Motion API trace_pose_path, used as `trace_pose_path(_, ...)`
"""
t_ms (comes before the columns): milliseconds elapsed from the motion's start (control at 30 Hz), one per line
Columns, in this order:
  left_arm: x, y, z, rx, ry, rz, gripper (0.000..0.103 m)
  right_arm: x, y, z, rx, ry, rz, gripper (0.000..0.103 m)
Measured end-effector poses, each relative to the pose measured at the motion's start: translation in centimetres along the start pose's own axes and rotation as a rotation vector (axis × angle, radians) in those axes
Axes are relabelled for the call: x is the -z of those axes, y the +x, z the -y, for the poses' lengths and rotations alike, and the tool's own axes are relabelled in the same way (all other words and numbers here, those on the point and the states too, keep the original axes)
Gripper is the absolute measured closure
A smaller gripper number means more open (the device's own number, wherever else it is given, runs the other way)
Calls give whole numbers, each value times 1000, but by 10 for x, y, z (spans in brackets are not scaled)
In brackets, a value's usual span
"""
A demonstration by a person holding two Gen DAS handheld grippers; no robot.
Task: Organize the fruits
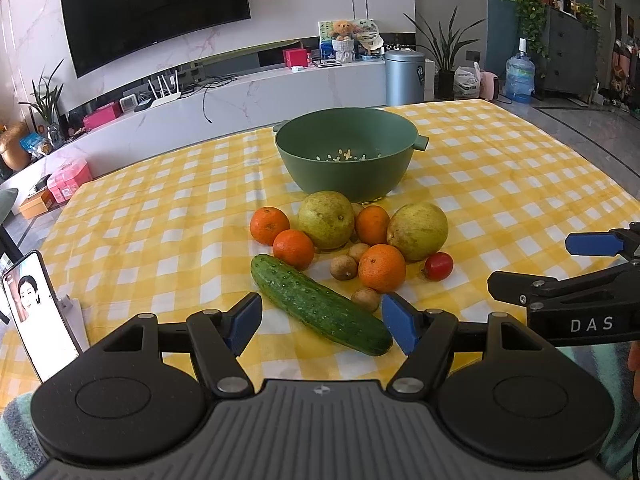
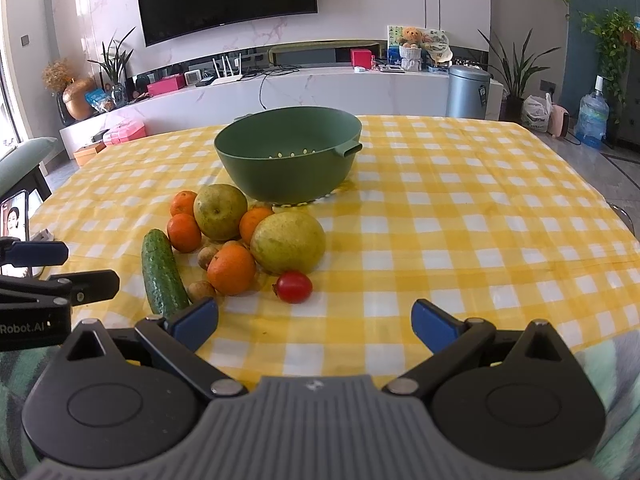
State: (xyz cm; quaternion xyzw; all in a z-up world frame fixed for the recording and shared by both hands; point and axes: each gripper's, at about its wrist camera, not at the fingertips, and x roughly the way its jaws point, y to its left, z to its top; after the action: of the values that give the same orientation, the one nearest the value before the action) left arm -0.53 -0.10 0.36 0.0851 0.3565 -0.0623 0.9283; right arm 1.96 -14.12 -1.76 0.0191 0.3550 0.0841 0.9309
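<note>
Left wrist view: left gripper [image 1: 322, 326] fingers are spread wide, nothing pinched, cucumber [image 1: 320, 304] seen between them on the checked desk [image 1: 160, 208]. Oranges, pears, a tomato [image 1: 439, 266] are heaped just before the green bowl [image 1: 346, 154].

Right wrist view: right gripper [image 2: 315, 322] fingers are spread, empty; fruit pile sits ahead-left, tomato [image 2: 294, 287] nearest, bowl [image 2: 288, 158] behind.

Matt green plastic colander bowl [image 1: 346, 160] with a smooth wall; yellow-and-white checked cloth [image 2: 460, 208], faintly creased, covering the table. Dark green cucumber [image 1: 320, 304], glossy and bumpy. Small red tomato [image 2: 294, 286], smooth and shiny. Orange mandarins [image 1: 382, 268], dimpled peel. Yellow-green pears [image 2: 288, 242], dull, speckled skin.
</note>
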Motion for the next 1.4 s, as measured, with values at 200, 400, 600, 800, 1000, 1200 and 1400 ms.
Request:
trace_pose_path(200,0,0,0,0,-2,0,22,0,2,1,5,7,-6,4)
trace_pose_path(400,0,0,0,1,-2,0,22,1,2,0,6,9,-11,4)
trace_pose_path(600,0,0,0,-1,-2,-1,22,1,3,1,8,16,-16,4)
trace_pose_path(800,0,0,-1,0,-2,-1,22,1,4,1,8,16,-17,4)
trace_pose_path(1000,0,0,-1,0,-3,0,22,1,4,2,9,17,-20,4)
trace_pose_path(1200,0,1,-1,0,-3,-1,22,2,5,2,12,15,-26,4)
trace_pose_path(1400,1,0,2,2,-2,-2,22,2,7,2,14,18,-32,4)
